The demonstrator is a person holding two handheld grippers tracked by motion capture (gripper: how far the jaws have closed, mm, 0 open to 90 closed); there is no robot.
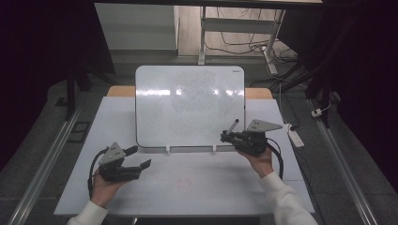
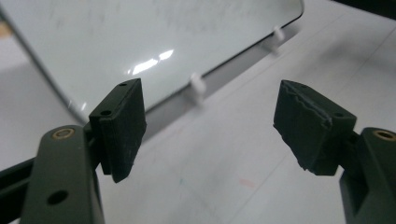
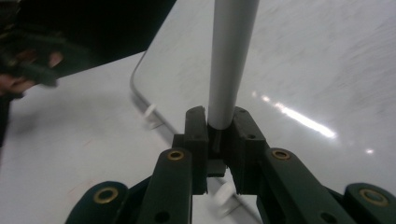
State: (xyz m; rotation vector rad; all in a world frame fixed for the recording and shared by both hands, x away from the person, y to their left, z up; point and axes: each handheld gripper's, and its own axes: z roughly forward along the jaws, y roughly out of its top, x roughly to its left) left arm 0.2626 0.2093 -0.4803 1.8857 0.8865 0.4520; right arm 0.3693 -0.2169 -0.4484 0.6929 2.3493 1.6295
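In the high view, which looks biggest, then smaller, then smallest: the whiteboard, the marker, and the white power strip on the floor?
1. Whiteboard, by far the biggest.
2. Power strip, much smaller.
3. Marker held in the right tongs, smallest; part of it is hidden in the grip, so this one is less sure.

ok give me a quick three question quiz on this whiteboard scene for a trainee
1. True or false: the right hand-held gripper is shut on the marker.
2. The left hand-held gripper is: A) open with nothing between the jaws, B) shut on a cloth, C) shut on the marker.
3. What holds up the whiteboard at its lower edge?

Key: 1 true; 2 A; 3 two small white pegs on the table.
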